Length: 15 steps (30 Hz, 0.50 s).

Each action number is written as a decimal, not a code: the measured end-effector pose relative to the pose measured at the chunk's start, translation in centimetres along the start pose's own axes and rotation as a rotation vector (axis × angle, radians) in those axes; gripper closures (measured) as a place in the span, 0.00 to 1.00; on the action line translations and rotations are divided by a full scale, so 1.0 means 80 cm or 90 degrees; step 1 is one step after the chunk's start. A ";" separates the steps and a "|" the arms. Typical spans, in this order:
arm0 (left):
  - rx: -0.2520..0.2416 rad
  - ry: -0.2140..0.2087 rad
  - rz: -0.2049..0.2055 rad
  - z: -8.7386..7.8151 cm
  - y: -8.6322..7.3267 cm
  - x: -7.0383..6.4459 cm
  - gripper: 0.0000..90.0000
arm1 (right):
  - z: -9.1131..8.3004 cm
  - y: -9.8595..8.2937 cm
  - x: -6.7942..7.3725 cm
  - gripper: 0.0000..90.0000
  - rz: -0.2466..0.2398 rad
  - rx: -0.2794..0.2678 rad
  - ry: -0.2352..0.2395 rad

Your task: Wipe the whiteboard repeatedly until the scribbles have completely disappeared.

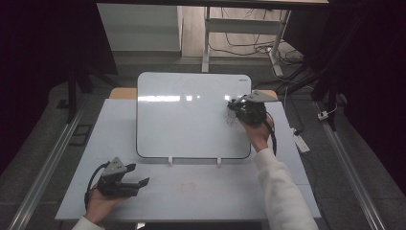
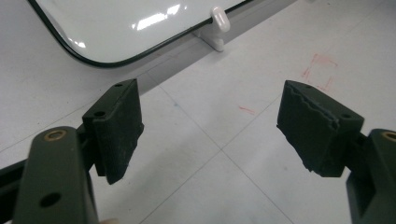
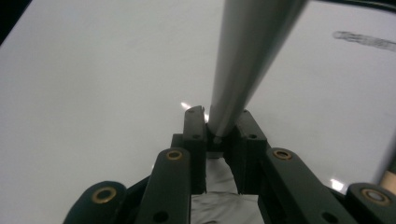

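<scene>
Right now rt claw [image 3: 219,122] clamps grey marker [image 3: 247,56] over whiteboard [image 1: 191,115]; lt claw [image 2: 210,130] wide apart.

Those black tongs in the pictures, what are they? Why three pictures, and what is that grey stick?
A person holds a grabbing tool in each hand. The high view looks down on a white table with a whiteboard on it. The other two pictures come from little cameras riding on the tools. The left tongs are open and hold nothing, resting over the table near the whiteboard's corner. The right tongs are shut on a grey marker, over the whiteboard by some dark scribbles.
</scene>
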State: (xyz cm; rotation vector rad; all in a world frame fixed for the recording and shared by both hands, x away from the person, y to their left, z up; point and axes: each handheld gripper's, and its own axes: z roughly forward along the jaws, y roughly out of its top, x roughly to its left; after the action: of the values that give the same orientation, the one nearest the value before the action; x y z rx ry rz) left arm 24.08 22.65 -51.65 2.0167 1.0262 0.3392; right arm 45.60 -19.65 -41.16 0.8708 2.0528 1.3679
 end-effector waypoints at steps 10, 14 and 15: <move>0.004 -0.003 -0.002 0.002 0.000 0.000 0.26 | -0.003 -0.017 0.026 0.86 -0.056 0.033 0.032; -0.001 -0.004 -0.004 0.000 0.000 0.000 0.26 | -0.011 -0.010 -0.001 0.86 0.014 0.003 -0.005; 0.000 -0.004 -0.005 0.001 0.000 0.001 0.26 | -0.010 -0.012 0.004 0.86 0.002 0.011 0.002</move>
State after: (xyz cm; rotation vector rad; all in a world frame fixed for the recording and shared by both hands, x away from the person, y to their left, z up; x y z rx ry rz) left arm 24.19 22.70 -51.68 2.0125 1.0302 0.3292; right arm 44.59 -20.18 -41.79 0.8809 2.0692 1.3552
